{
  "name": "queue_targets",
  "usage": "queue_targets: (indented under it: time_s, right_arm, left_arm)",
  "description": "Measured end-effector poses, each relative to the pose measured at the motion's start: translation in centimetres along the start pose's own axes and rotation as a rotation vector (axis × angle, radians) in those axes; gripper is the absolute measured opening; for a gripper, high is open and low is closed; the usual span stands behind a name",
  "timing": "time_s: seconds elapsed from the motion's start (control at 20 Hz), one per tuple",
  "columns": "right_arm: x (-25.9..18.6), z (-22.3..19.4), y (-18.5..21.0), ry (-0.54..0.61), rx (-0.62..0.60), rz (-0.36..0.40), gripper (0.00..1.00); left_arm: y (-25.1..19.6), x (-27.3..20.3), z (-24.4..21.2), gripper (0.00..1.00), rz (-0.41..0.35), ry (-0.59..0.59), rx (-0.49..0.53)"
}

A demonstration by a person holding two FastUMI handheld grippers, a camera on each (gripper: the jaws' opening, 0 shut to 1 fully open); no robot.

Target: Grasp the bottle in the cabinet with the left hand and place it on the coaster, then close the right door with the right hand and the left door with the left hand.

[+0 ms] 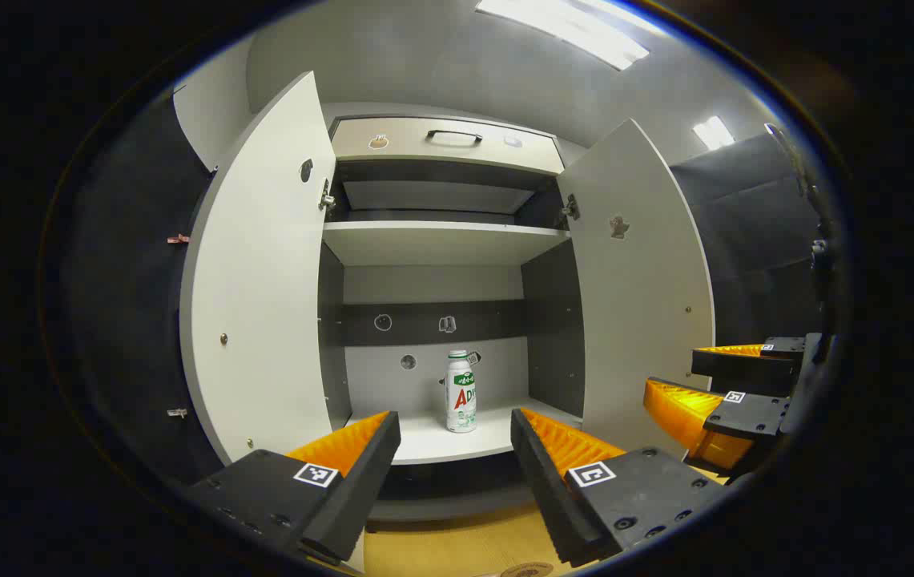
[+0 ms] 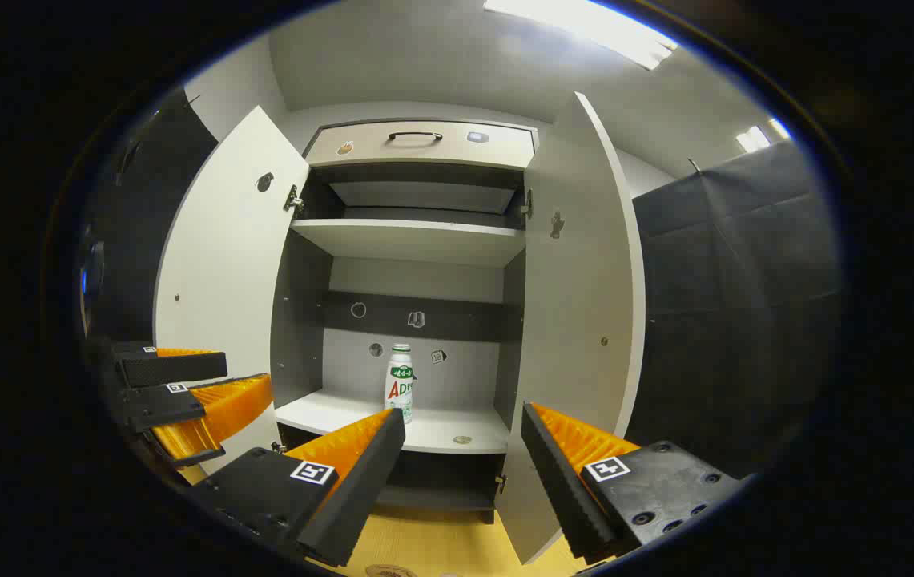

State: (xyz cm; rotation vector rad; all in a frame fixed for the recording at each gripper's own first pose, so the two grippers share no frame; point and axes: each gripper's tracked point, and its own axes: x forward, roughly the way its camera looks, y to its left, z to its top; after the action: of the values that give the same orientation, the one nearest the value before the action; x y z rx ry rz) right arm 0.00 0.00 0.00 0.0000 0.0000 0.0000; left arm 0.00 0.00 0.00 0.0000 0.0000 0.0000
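the bottle [image 1: 461, 391] stands upright toward the back of the cabinet's bottom shelf [image 1: 424, 441], both doors wide. left gripper [image 1: 455, 437] and right gripper [image 2: 463, 433] gape, empty; what may be the coaster [image 1: 527, 570] peeks at the floor edge.

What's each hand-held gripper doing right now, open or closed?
Left hand-held gripper: open, holding nothing.
Right hand-held gripper: open, holding nothing.

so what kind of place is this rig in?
Looks like a staged recording booth, not a real kitchen: a lone white cabinet with both doors open, a single bottle on its lower shelf, black cloth wall around it, and ceiling strip lights.
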Motion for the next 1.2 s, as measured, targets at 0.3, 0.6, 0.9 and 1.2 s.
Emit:
queue_targets:
  time_s: [0.3,0.6,0.9,1.2]
  right_arm:
    - [-0.2,0.2,-0.4,-0.002,-0.004,-0.006,0.97]
    - [-0.6,0.3,-0.8,-0.007,-0.01,-0.013,0.97]
    - [-1.2,0.2,-0.3,0.004,-0.011,-0.018,0.97]
    - [-2.4,0.4,0.2,-0.004,-0.062,-0.071,0.97]
  left_arm:
    - [-0.1,0.4,0.0,0.89,-0.001,-0.003,-0.029]
    - [-0.2,0.5,-0.4,0.89,-0.006,0.008,-0.045]
    - [-0.1,0.7,-0.6,0.89,-0.017,0.009,-0.039]
    - [1.0,2.7,-1.1,0.89,-0.058,0.005,-0.039]
